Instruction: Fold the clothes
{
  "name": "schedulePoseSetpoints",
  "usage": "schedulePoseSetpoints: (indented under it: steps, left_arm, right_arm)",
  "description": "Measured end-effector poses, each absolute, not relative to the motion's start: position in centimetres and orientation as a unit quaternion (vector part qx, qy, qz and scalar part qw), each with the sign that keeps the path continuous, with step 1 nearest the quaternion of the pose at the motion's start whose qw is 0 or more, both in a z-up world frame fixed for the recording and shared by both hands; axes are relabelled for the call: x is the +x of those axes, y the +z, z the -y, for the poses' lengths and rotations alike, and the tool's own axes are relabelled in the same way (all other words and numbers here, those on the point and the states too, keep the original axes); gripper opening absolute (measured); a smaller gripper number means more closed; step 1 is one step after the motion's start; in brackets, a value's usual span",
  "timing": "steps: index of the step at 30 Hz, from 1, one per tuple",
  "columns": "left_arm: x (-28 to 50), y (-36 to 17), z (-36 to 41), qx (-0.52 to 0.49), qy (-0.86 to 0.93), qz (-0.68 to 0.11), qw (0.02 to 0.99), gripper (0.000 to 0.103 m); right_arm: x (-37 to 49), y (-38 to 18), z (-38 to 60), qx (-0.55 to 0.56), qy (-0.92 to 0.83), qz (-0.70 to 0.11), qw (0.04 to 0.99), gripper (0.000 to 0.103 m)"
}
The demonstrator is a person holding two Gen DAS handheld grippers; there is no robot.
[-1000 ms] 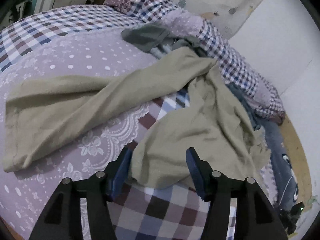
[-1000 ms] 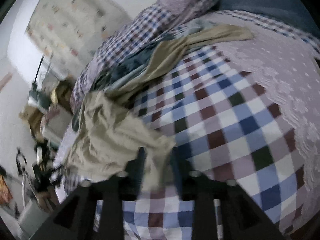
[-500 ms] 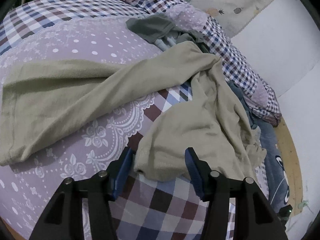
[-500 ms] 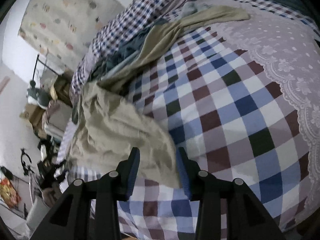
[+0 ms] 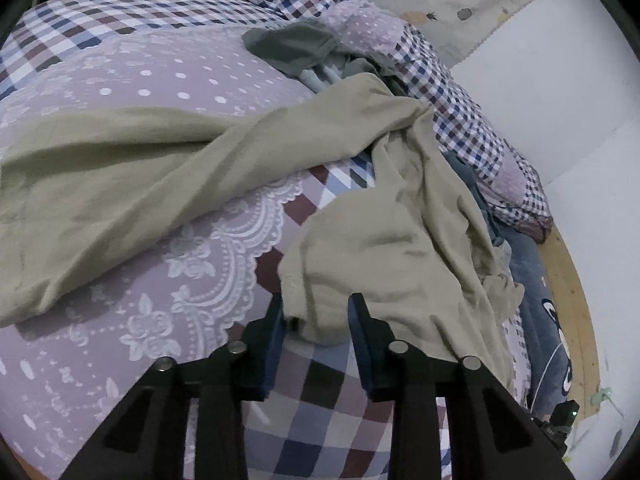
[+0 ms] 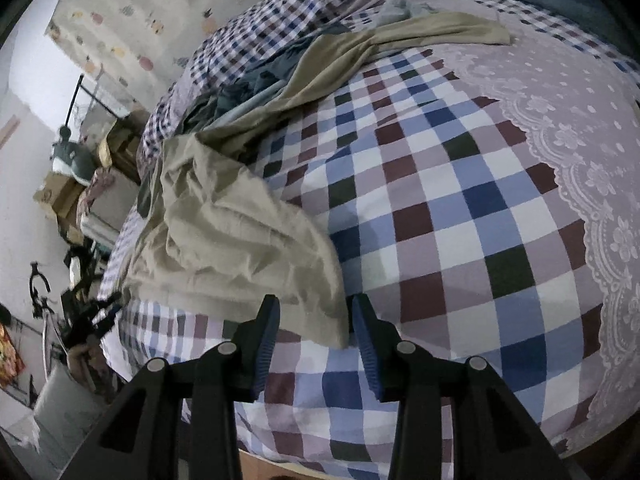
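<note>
We see the khaki trousers [image 5: 248, 168] sprawled across the bed [image 5: 120, 80], one leg running long toward the left, the other bunched toward us. Our left gripper [image 5: 316, 312] stands with its jaws apart around the near hem; our right gripper [image 6: 316, 316] likewise spread about a crumpled corner [image 6: 320, 300]. Behind lies a heap of darker clothes [image 5: 304, 48].
</note>
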State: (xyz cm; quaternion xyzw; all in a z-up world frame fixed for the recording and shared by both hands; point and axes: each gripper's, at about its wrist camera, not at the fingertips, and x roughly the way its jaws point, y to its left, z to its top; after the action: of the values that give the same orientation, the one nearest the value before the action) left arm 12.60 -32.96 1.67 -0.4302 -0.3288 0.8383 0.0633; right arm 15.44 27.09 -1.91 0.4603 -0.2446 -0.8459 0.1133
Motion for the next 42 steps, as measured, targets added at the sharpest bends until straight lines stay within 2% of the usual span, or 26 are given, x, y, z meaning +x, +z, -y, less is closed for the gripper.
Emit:
schedulePoseSetpoints:
  steps: [3, 11, 13, 14, 15, 17, 25, 32, 38, 42]
  left_arm:
    - [12.4, 1.3, 33.1, -0.436, 0.834, 0.334, 0.050, 0.008]
    - [12.7, 1.4, 33.6, -0.422, 0.830, 0.359, 0.056, 0.003]
    - [12.7, 1.8, 33.3, -0.417, 0.834, 0.357, 0.063, 0.003]
    - [12.8, 2.1, 33.3, -0.413, 0.836, 0.355, 0.066, 0.003]
    - [12.9, 2.3, 33.2, -0.409, 0.838, 0.356, 0.068, 0.003]
    - [13.3, 2.9, 33.3, -0.398, 0.842, 0.358, 0.072, 0.002]
    - [16.9, 5.4, 34.2, -0.363, 0.833, 0.407, 0.098, 0.002]
    - [22.3, 9.9, 32.8, -0.330, 0.832, 0.424, 0.135, 0.002]
    - [26.8, 12.2, 31.5, -0.332, 0.836, 0.412, 0.145, 0.002]
    - [29.3, 11.8, 31.5, -0.346, 0.834, 0.411, 0.125, 0.002]
  right_arm:
    - [15.3, -2.3, -27.3, 0.467, -0.843, 0.246, 0.109, 0.041]
    - [14.3, -2.9, -25.4, 0.481, -0.840, 0.215, 0.128, 0.039]
    - [14.0, -3.1, -24.5, 0.485, -0.842, 0.194, 0.131, 0.031]
    - [13.8, -3.2, -24.1, 0.487, -0.843, 0.184, 0.133, 0.012]
    - [13.7, -3.3, -23.7, 0.491, -0.844, 0.169, 0.131, 0.006]
    - [13.6, -3.0, -23.1, 0.488, -0.851, 0.146, 0.130, 0.005]
    - [16.1, 4.3, -27.0, 0.401, -0.894, 0.167, 0.105, 0.004]
    - [19.8, 10.0, -28.8, 0.368, -0.911, 0.153, 0.102, 0.004]
    - [23.5, 10.7, -30.4, 0.379, -0.906, 0.162, 0.098, 0.004]
    - [25.4, 8.5, -30.4, 0.421, -0.887, 0.161, 0.102, 0.004]
